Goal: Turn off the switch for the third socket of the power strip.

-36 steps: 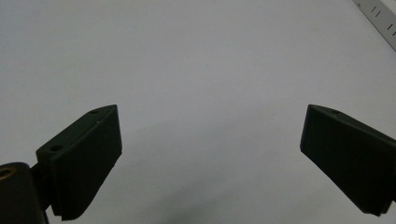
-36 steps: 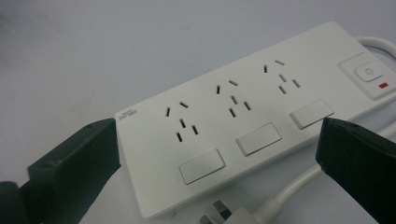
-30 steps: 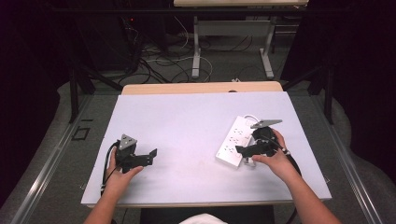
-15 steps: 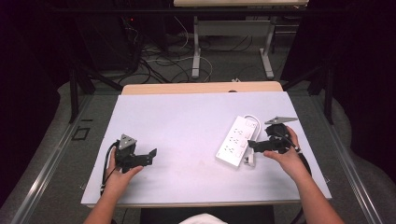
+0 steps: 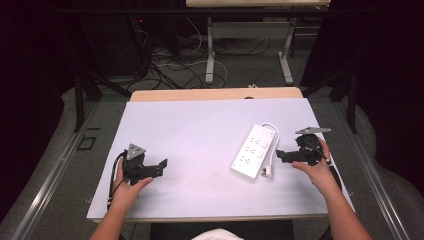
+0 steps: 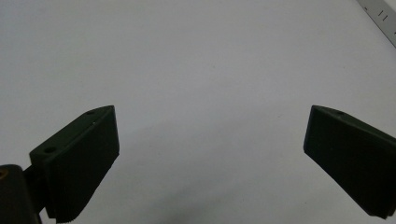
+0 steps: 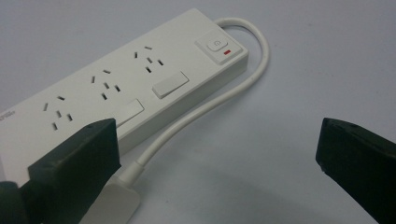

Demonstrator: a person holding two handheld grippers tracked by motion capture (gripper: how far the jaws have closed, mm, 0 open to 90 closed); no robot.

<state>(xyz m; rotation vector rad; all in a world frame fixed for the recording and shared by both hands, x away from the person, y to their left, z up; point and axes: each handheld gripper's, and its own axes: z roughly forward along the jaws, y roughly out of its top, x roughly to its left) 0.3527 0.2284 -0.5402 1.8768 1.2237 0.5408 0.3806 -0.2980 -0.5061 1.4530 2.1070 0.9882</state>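
A white power strip lies on the white table, right of centre, its short cord looping round to a white plug at its near end. My right gripper is open just right of the strip, its jaws wide apart with nothing between them. In the right gripper view the strip, its cord and the plug lie ahead of the gripper. My left gripper rests open at the table's near left. Its jaws frame bare table, with the strip's corner far off.
A wooden strip borders the table's far edge. Beyond it are desk legs and cables on the floor. Dark curtains stand on both sides. Bare table lies between the two grippers.
My right gripper has drawn back to the right, off the power strip, which stays put. The left gripper has not moved.
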